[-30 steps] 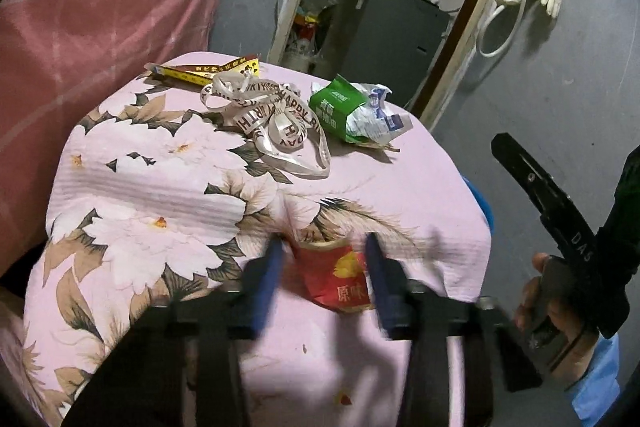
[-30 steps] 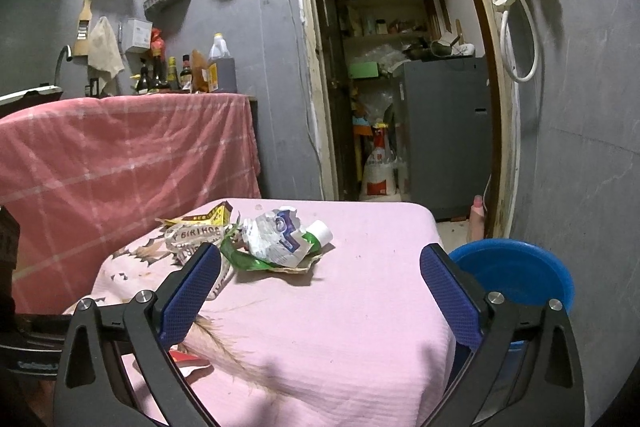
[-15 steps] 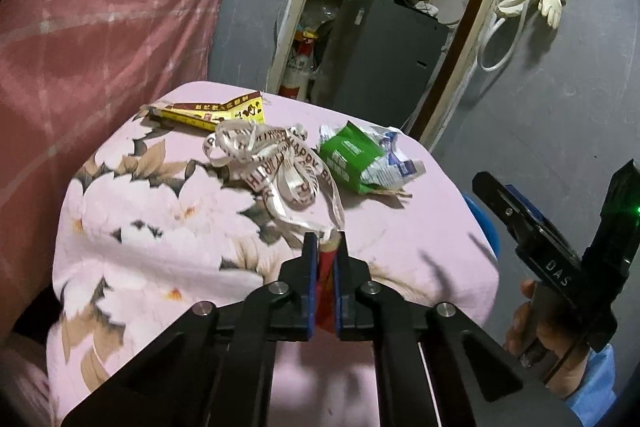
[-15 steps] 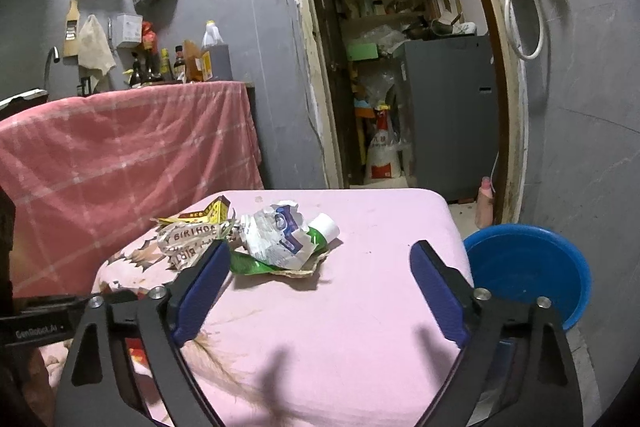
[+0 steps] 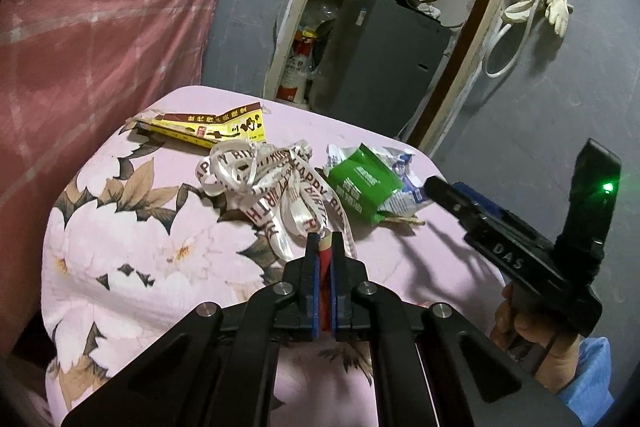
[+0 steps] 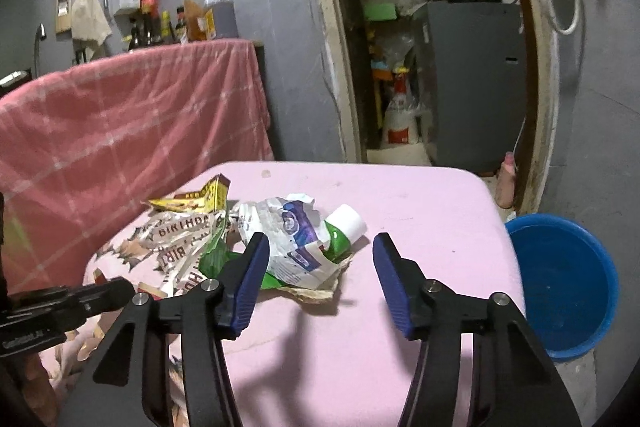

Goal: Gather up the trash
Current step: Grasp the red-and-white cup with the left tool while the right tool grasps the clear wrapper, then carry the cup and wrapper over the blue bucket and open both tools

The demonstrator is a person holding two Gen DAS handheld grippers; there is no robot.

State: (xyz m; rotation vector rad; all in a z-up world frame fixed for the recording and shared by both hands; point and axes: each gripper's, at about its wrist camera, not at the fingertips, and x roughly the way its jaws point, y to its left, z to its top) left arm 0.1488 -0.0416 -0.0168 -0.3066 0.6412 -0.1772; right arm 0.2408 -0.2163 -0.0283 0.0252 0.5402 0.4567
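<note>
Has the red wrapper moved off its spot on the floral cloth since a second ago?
Yes. The red wrapper lay flat on the cloth near its front edge; now it is pinched upright in the shut left tool, level with the birthday ribbon.

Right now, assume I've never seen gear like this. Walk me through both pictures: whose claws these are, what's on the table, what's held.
No robot here: a person holds a two-fingered clamp in each hand, and each clamp carries its own camera looking along its fingers. The left gripper is shut on a red wrapper. The right gripper has just been closing, with nothing gripped yet, near a crumpled pouch. On the flowered tablecloth also lie a birthday ribbon and a yellow carton. A blue basin sits on the floor beside the table.
</note>
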